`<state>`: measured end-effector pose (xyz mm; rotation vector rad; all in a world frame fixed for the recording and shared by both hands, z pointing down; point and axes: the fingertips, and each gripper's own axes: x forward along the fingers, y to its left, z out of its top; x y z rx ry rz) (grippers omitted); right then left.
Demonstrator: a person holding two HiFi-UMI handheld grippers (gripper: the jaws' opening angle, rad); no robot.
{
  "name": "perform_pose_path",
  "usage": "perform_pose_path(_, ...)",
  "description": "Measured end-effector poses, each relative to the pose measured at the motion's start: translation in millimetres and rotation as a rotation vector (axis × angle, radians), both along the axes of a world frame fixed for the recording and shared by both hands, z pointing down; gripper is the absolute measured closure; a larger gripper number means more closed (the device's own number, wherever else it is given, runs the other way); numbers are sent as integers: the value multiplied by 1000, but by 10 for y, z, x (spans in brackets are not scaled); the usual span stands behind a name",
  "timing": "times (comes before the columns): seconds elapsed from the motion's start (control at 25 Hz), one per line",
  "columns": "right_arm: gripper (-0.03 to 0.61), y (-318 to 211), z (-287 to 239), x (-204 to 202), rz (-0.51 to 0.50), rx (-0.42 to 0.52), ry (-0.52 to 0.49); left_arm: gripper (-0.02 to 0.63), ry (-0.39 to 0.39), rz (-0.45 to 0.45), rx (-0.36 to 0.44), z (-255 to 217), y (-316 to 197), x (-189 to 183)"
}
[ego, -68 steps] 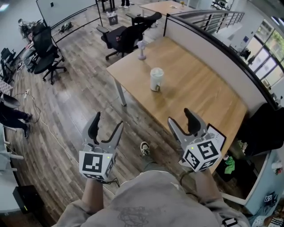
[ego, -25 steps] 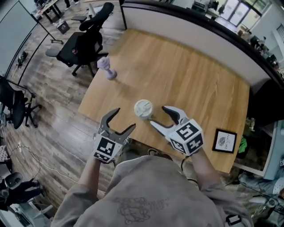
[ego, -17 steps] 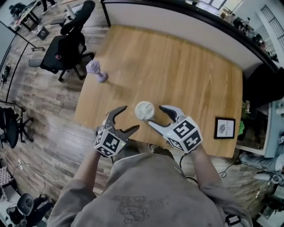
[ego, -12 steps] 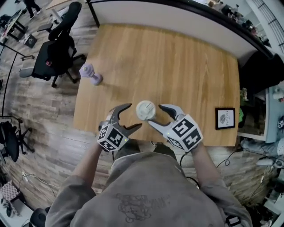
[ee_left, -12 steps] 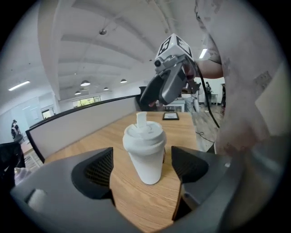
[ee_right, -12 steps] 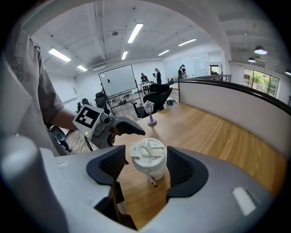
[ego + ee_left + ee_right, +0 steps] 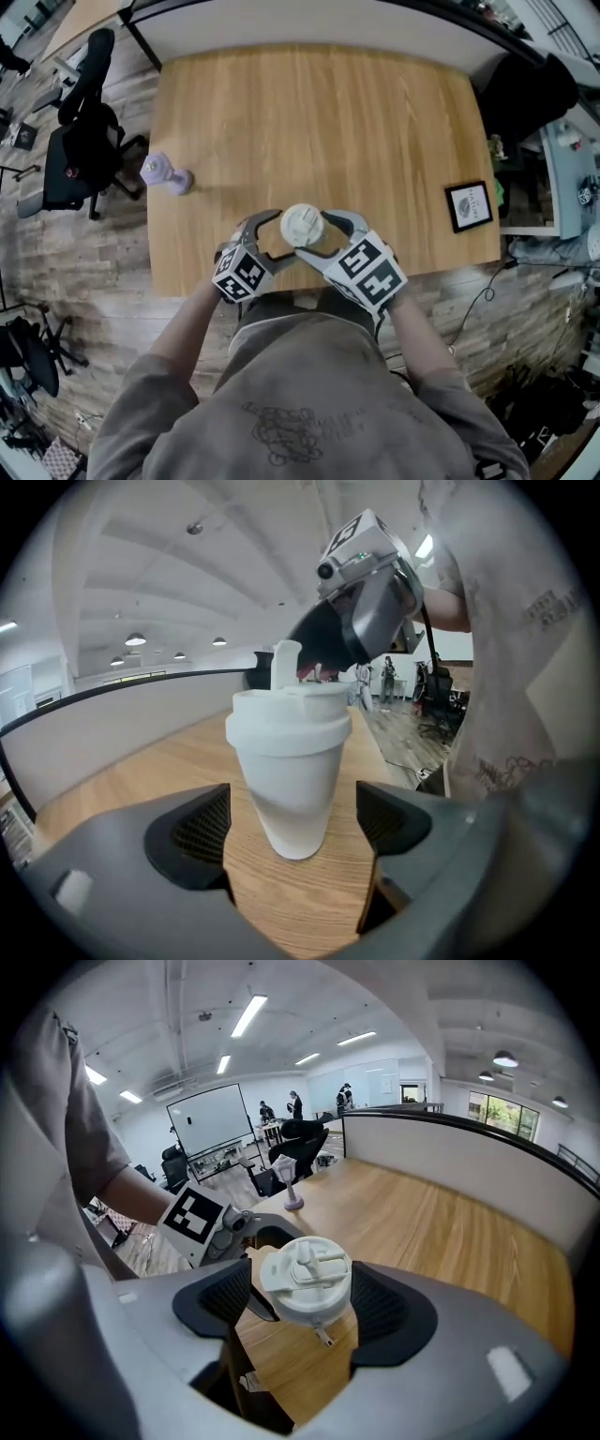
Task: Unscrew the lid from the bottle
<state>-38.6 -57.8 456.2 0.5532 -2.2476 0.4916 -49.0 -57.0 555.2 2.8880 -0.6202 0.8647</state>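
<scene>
Left gripper [image 7: 293, 829] at full spread, jaws just been opening. White bottle [image 7: 292, 789] upright between the pads, gaps both sides, no contact. Right gripper [image 7: 302, 1307] medium-wide, jaws also just been opening. Lid [image 7: 305, 1283] between its pads from above, apparently just clear of both.

Bottle at lower centre of head view, near front edge of table [image 7: 375, 122]. Lid seated on bottle.

Judgement: approach done, nothing clamped, unscrewing not started. Left to do: clamp body, clamp lid, twist, lift off.

Farther back: purple dumbbell-shaped thing [image 7: 167, 176] at table's left, framed card [image 7: 469, 206] at right, both well clear.
</scene>
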Motion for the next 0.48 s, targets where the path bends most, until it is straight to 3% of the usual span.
perform_pose_path(0.2,248,-47,95,-2,52,-14,23,192,4,61,-19,144,0,92)
perform_pose_path(0.48,199,-141,199,-97,49,-38,33,193,-10,106,9,261,-82,189)
